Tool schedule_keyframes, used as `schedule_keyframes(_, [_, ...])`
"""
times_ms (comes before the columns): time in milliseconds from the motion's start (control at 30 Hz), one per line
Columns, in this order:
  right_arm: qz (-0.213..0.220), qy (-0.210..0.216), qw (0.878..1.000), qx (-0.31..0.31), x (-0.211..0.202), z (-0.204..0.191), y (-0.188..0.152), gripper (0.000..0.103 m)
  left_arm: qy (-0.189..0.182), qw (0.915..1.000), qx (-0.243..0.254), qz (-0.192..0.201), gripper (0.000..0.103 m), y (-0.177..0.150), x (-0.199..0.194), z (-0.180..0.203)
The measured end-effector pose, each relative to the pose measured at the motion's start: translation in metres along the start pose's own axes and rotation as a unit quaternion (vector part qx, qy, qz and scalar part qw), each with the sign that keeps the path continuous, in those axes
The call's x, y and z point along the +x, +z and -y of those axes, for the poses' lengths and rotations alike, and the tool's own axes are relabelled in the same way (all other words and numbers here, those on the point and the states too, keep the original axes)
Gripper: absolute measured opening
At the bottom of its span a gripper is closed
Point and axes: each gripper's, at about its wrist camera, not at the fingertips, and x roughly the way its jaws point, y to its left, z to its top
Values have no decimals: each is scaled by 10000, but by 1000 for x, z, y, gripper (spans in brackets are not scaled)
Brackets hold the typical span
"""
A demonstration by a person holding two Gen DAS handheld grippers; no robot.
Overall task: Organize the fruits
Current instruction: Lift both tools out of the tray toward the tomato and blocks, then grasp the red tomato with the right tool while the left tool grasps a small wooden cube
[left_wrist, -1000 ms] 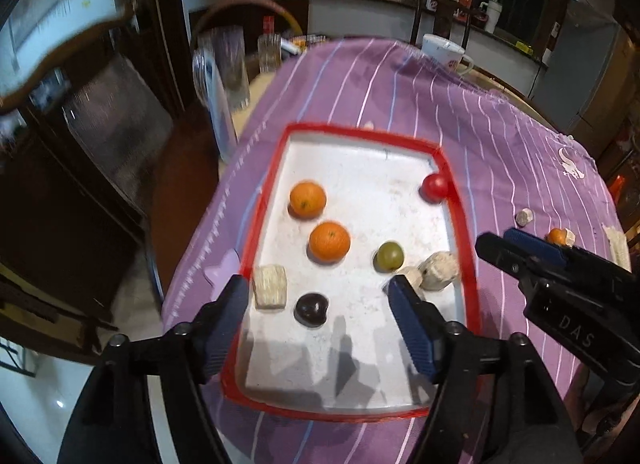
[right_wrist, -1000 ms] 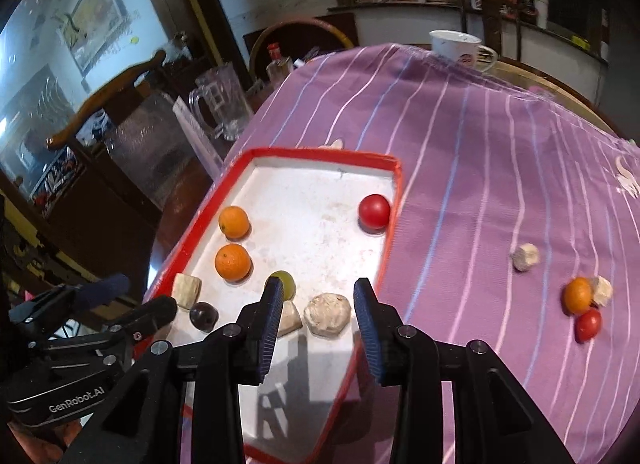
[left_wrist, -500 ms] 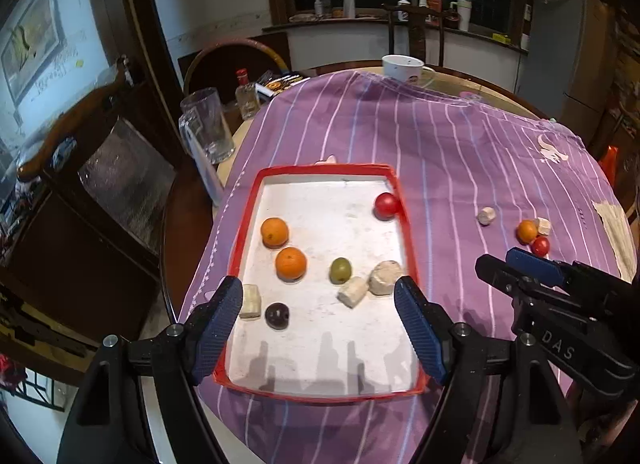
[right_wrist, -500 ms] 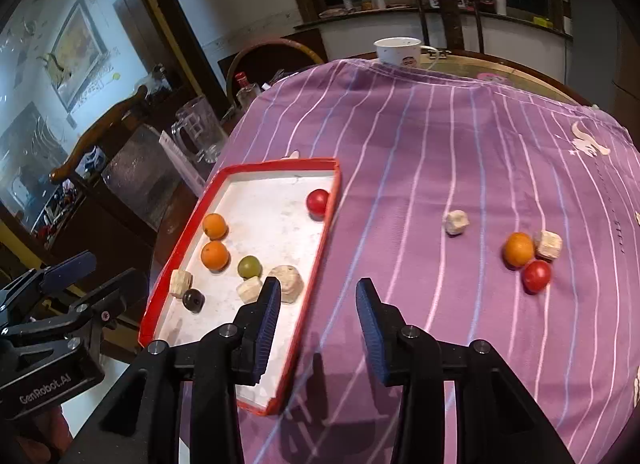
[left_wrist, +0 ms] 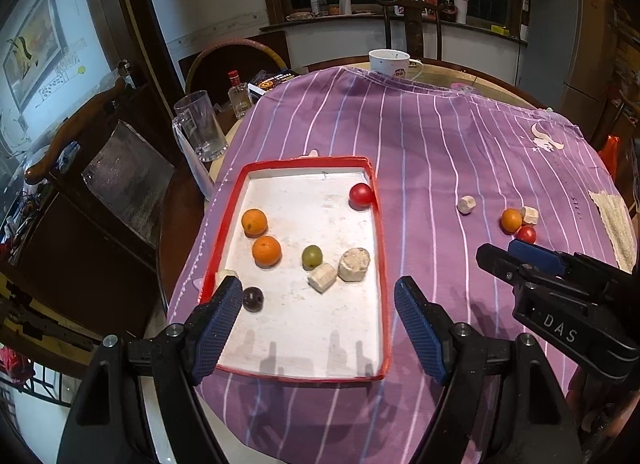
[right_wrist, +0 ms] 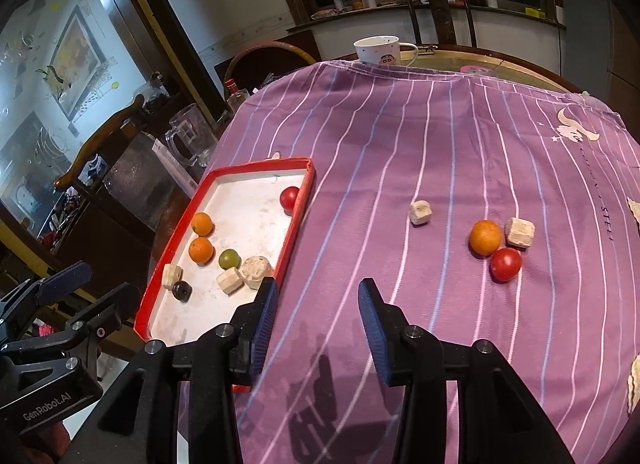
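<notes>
My left gripper (left_wrist: pixel 318 314) hangs open and empty over the red tray (left_wrist: pixel 382 264) of fruit; my right gripper's (right_wrist: pixel 316 310) fingers are opening, empty, above the cloth, an orange (right_wrist: pixel 485 237) and tomato (right_wrist: pixel 505 264) lying beyond.

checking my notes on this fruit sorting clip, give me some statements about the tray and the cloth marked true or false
1. Two oranges lie in the tray. True.
2. The green fruit sits on the cloth. False: it lies in the tray, beside the pale chunks.
3. An orange and a red fruit lie out on the cloth, right of the tray. True.
4. The right claw grips a red fruit. False: nothing is between its fingers; its jaws are opening over bare cloth.
5. The left claw is open above the tray's near end. True.
6. The tray holds no red fruit. False: one red fruit rests by its far right rim.
</notes>
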Motion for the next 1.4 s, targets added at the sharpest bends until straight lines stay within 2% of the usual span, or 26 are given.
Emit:
schedule_keyframes(367, [-170,-186,9995,177,-5,45,-10,47,-299,9991,-25,-315,78,-1,23,41])
schedule_keyframes(667, [-461,-647,9943,709,-5,123,-26,48,-848,9918,-124,-944,78,-10,74,90])
schedule_keyframes(900, [-565,-771,9898,1059,2,180,-26,48,-1249,9860,-112,-1098,78,-7,104,125])
schedule_keyframes(1133, [-523,-535,9940,798,22,189,-1,48,-1325,9872,-192,-867,78,38,148,137])
schedule_keyframes(1233, [-548,-467,9959,543,37,184,8,48,-1362,9879,-2,-748,78,55,168,147])
schedule_keyframes(1400, [-536,-352,9978,145,50,172,14,51,-1601,9838,282,-758,78,65,190,162])
